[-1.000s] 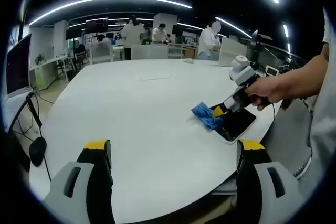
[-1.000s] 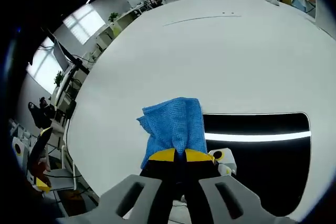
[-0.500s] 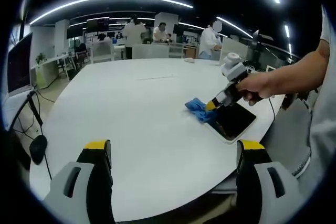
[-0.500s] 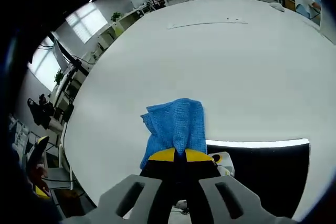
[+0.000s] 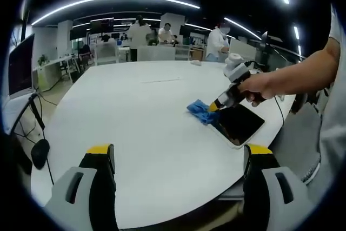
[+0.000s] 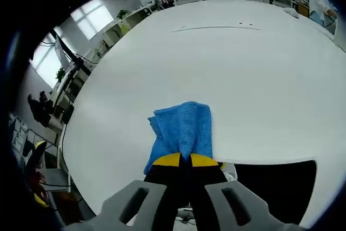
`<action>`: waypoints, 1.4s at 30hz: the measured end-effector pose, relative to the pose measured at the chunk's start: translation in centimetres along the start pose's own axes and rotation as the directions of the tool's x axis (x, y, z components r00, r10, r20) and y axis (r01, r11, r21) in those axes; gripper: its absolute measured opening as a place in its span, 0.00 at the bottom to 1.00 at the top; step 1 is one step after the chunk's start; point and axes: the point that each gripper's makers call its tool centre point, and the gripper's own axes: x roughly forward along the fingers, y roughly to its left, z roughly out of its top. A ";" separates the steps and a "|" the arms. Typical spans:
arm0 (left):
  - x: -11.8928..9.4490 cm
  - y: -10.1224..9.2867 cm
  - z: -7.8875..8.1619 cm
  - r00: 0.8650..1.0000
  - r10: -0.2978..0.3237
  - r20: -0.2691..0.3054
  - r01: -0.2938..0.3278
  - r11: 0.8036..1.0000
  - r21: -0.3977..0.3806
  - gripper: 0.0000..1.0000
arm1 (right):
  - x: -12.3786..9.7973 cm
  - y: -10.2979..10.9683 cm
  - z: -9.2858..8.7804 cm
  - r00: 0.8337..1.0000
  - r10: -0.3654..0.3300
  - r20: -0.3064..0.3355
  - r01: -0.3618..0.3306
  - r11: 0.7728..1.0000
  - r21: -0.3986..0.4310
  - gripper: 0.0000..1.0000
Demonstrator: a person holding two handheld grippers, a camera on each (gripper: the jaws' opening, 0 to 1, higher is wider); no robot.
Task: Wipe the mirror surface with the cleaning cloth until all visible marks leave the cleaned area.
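Observation:
A dark rectangular mirror [image 5: 239, 125] with a white rim lies on the white table [image 5: 146, 112] near its right edge. My right gripper [image 5: 212, 107], held in a person's hand, is shut on a blue cleaning cloth [image 5: 199, 111] at the mirror's far-left corner. In the right gripper view the cloth [image 6: 184, 131] is pinched between the yellow-tipped jaws of that gripper [image 6: 180, 160] and rests mostly on the table, with the mirror [image 6: 275, 187] at lower right. My left gripper [image 5: 180, 150] is open and empty over the table's near edge, well short of the mirror.
The big oval white table [image 6: 243, 63] stretches far back. Several people and desks stand at the room's far side [image 5: 162, 36]. A monitor [image 5: 19, 66] and cables lie to the left, off the table.
My right gripper has dragged the cloth across the mirror to its far-left corner and partly onto the table. More of the mirror now lies uncovered. The left gripper has stayed put.

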 end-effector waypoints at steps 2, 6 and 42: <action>0.0 0.0 0.1 1.000 0.000 0.001 0.000 1.000 0.000 0.99 | 0.1 -0.1 0.0 1.000 0.003 0.001 -0.003 1.000 0.004 0.00; 0.0 -0.1 0.2 1.000 -0.002 0.002 0.002 1.000 0.002 0.99 | -0.4 0.0 -0.2 1.000 0.020 0.001 -0.020 1.000 -0.002 0.00; 0.1 -0.3 0.4 1.000 -0.014 -0.005 0.014 1.000 0.028 0.99 | -1.5 -1.8 -0.8 1.000 0.004 0.004 -0.004 0.999 0.032 0.00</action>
